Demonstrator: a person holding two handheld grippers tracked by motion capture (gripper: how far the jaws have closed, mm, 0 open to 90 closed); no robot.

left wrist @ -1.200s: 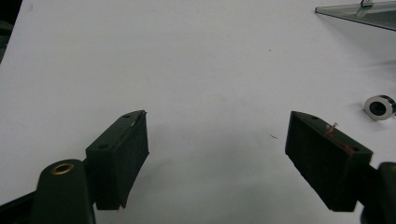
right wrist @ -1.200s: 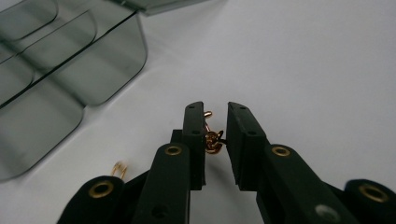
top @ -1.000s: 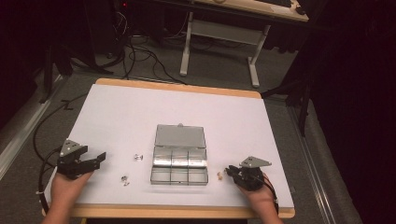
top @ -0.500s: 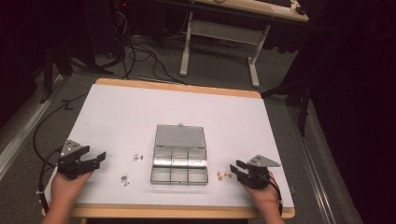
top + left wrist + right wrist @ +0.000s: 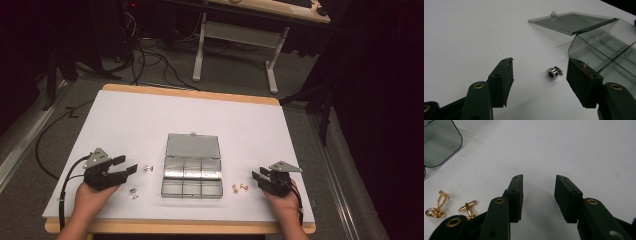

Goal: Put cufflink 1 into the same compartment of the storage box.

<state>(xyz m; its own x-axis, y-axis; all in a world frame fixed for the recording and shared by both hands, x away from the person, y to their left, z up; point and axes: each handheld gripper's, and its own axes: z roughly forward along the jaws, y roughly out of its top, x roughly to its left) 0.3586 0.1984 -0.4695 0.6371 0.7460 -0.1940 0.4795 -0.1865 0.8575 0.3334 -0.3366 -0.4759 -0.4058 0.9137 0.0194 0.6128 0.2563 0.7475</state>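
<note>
A clear plastic compartment box (image 5: 192, 181) lies at the table's middle with its lid (image 5: 192, 146) folded open behind it. My left gripper (image 5: 125, 166) stands open to the left of the box. A small silver cufflink (image 5: 554, 72) lies on the table between and just beyond its jaws, untouched; it is also in the high view (image 5: 146, 168). A second silver piece (image 5: 133, 191) lies nearer the front edge. My right gripper (image 5: 256, 178) is open and empty at the right. Two gold cufflinks (image 5: 240, 188) lie between it and the box, to the left of its jaws (image 5: 436, 206).
The white table top (image 5: 150, 120) ends in a wooden edge at front and back. Black cables trail from the left gripper over the table's left side. A white desk frame (image 5: 235, 45) stands on the floor beyond the table.
My right gripper has drawn back a little to the right, away from the gold cufflinks. The left gripper and the box have stayed put.
</note>
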